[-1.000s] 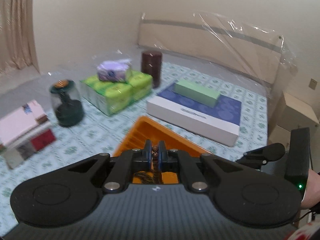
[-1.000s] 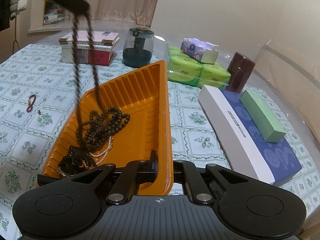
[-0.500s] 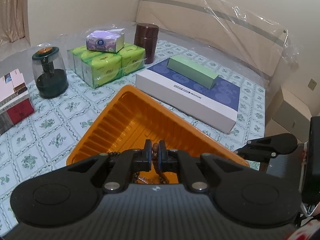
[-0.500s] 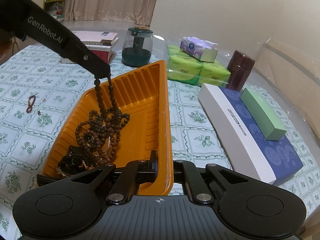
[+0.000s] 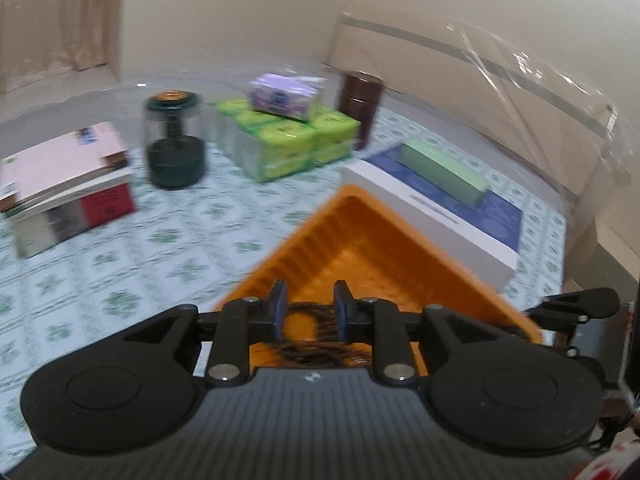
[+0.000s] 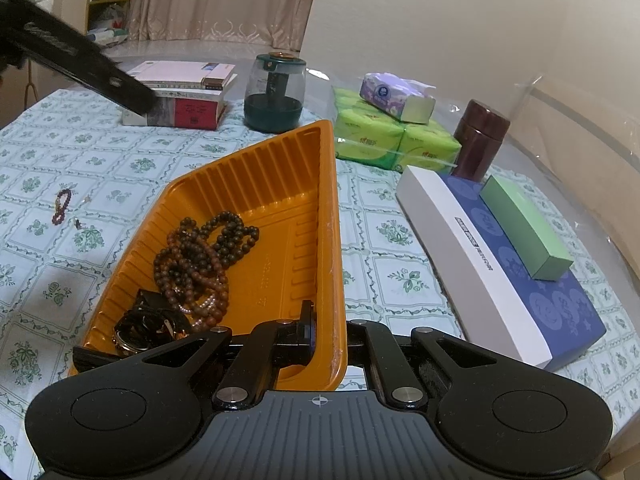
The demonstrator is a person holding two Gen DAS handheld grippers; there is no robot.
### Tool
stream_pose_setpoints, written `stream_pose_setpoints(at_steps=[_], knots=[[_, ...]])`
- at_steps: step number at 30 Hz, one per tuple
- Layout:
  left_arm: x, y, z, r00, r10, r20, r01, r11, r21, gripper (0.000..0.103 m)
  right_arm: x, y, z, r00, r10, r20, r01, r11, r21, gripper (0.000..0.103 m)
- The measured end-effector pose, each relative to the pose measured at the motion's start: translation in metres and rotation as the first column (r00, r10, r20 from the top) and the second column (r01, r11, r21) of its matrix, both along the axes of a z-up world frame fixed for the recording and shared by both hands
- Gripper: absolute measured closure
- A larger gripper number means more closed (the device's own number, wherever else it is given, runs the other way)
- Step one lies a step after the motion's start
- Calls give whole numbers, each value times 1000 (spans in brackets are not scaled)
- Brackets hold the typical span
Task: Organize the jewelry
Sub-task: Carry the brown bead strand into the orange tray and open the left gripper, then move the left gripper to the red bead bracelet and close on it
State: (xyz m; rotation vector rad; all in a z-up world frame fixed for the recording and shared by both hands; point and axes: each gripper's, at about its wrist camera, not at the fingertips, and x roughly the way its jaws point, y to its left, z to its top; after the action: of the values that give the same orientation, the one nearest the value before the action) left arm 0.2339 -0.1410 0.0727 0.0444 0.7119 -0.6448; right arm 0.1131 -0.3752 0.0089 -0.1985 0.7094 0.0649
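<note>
While the left gripper (image 5: 308,310) has just opened over the bead necklace (image 6: 202,256), lift clear; the right gripper (image 6: 325,334) clamps the orange tray (image 6: 280,184) rim.

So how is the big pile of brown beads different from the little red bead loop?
The brown beads lie heaped inside the orange tray; the red bead loop lies outside it on the tablecloth. The brown beads are a long, tangled string; the red loop is one short ring. Both are strings of round beads.
</note>
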Motion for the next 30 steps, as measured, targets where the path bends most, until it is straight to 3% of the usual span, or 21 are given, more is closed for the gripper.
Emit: stream_pose_setpoints(at_steps=[5, 13, 20, 25, 30], knots=[[11, 71, -6, 986, 166, -4, -166, 986, 18, 77, -1, -1, -1, 1000, -1, -1, 1, 1000, 2, 98], [19, 155, -53, 928, 369, -54, -364, 927, 85, 76, 0, -2, -1, 1000, -2, -3, 2, 1000, 1, 98], [18, 153, -108, 904, 405, -136, -394, 914, 99, 76, 1, -2, -1, 1000, -2, -10, 2, 1000, -2, 98], [20, 140, -137, 895, 417, -160, -405, 909, 100, 76, 2, -4, -3, 1000, -7, -17, 7, 1000, -2, 98], [26, 136, -154, 871, 467, -154, -457, 884, 101, 76, 2, -4, -3, 1000, -7, -19, 7, 1000, -1, 98]])
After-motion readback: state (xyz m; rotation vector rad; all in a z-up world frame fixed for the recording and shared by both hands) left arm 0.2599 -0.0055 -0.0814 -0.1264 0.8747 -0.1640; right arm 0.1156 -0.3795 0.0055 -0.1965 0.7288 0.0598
